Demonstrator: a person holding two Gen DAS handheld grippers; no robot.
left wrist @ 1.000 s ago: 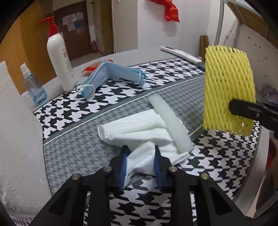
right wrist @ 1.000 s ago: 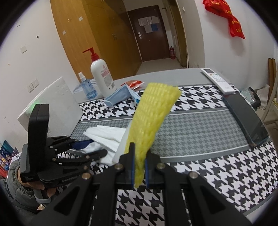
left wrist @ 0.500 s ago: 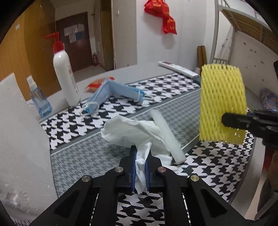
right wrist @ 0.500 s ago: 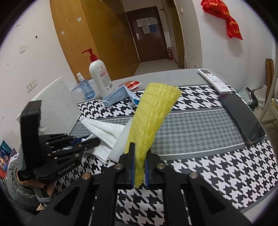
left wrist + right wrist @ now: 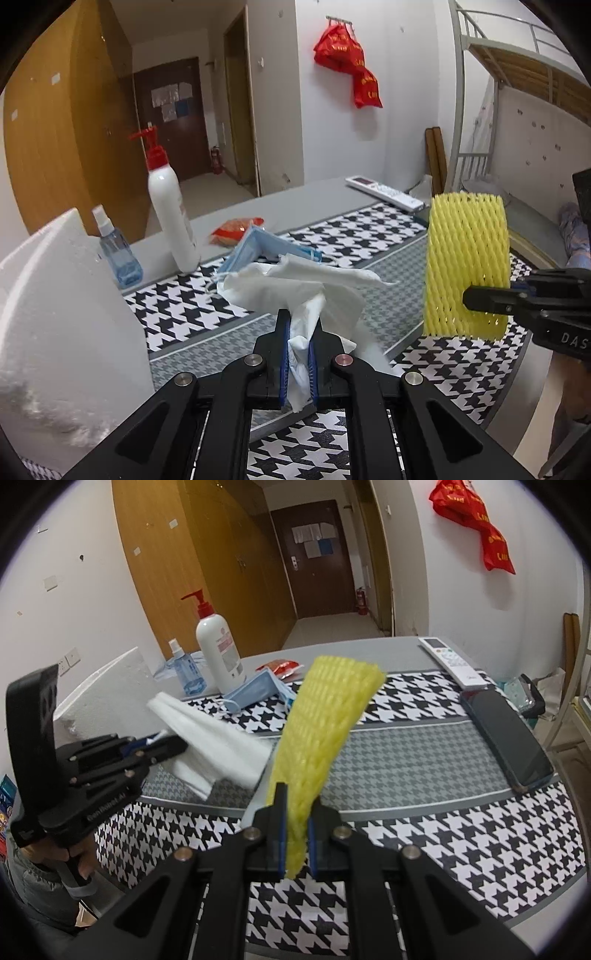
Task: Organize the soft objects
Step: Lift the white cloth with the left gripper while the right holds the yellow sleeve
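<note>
- My left gripper [image 5: 297,356]: fingers clamped on a bunched corner of the white tissue [image 5: 295,288], which hangs clear above the desk [image 5: 314,206]
- My right gripper [image 5: 295,843]: fingers pinched on the lower end of the yellow foam net [image 5: 321,731], held upright off the desk
- Risk: the tissue grip is thin, so a fast swing could tear or slip it
- Risk: the loose tissue could snag the face mask [image 5: 258,247] or tip the pump bottle [image 5: 168,218] close behind it
- Risk: the net is squashy and could creep out of the pinch
</note>
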